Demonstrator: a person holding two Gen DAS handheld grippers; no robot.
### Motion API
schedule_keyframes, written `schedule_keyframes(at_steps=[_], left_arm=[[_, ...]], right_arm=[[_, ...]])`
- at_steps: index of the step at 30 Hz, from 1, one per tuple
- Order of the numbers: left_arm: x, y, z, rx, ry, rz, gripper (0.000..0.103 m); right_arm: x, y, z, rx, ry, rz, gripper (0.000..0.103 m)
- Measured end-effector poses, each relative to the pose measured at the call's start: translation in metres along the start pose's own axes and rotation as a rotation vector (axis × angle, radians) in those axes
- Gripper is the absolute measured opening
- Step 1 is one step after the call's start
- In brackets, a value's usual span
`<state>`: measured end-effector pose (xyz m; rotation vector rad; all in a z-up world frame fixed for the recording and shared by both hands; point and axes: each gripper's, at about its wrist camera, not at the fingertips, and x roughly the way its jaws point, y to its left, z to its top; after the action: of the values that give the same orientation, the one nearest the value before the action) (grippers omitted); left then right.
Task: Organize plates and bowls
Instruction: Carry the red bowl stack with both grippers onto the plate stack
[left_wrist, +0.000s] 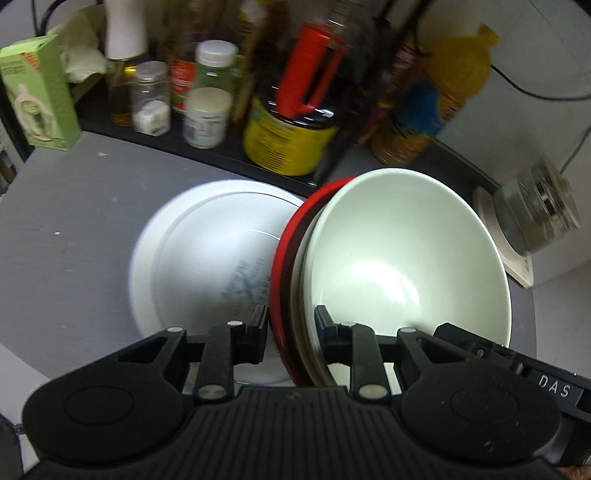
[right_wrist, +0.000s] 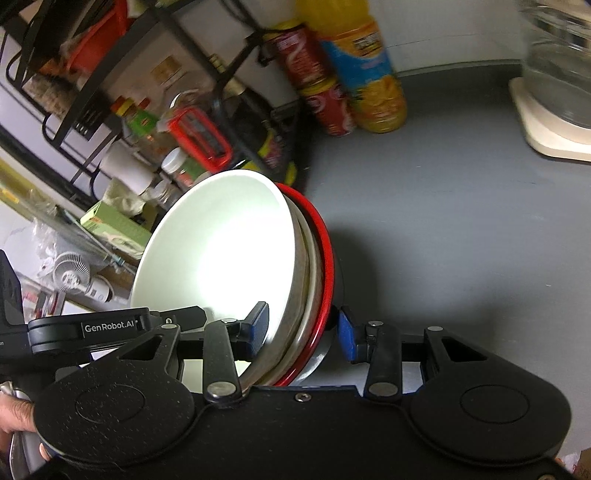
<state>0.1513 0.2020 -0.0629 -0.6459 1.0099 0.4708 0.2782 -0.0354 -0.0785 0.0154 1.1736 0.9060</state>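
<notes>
Grey table (right_wrist: 461, 221) under everything, white plates (left_wrist: 207, 258) lying flat on it. I've got the nested bowl stack (left_wrist: 399, 251), red one outermost, tilted above them, my left tongs (left_wrist: 291, 321) and right tongs (right_wrist: 303, 328) each clamped on its rim.

Dim, motion-blurred fisheye views; overhead glare on white bowl (left_wrist: 402, 254), curved edges.

White letters "DAS" stood on a black gripper body (left_wrist: 554, 391). "GenRobot.AI" was printed on another black gripper body (right_wrist: 110, 328). Bottle labels were too blurred to read.
</notes>
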Motion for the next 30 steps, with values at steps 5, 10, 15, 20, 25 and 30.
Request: schedule_keyframes(at_steps=[5, 10, 15, 20, 25, 30], left_arm=[[-0.001, 0.029, 0.010, -0.038, 0.000, 0.015, 0.024], [0.005, 0.053, 0.017, -0.057, 0.016, 0.027, 0.025], [0.018, 0.069, 0.021, -0.055, 0.049, 0.031, 0.025], [0.025, 0.080, 0.023, -0.048, 0.059, 0.028, 0.025], [0.029, 0.083, 0.029, -0.024, 0.069, 0.009, 0.025], [0.030, 0.084, 0.032, 0.011, 0.086, -0.020, 0.027]], right_arm=[[0.015, 0.021, 0.004, -0.018, 0.020, 0.017, 0.040], [0.030, 0.037, 0.006, -0.031, 0.036, 0.023, 0.038], [0.045, 0.042, 0.005, -0.025, 0.053, 0.010, 0.035], [0.053, 0.047, 0.002, -0.018, 0.057, 0.002, 0.033], [0.056, 0.051, 0.003, -0.010, 0.042, -0.013, 0.032], [0.055, 0.053, 0.001, 0.006, 0.024, -0.031, 0.032]])
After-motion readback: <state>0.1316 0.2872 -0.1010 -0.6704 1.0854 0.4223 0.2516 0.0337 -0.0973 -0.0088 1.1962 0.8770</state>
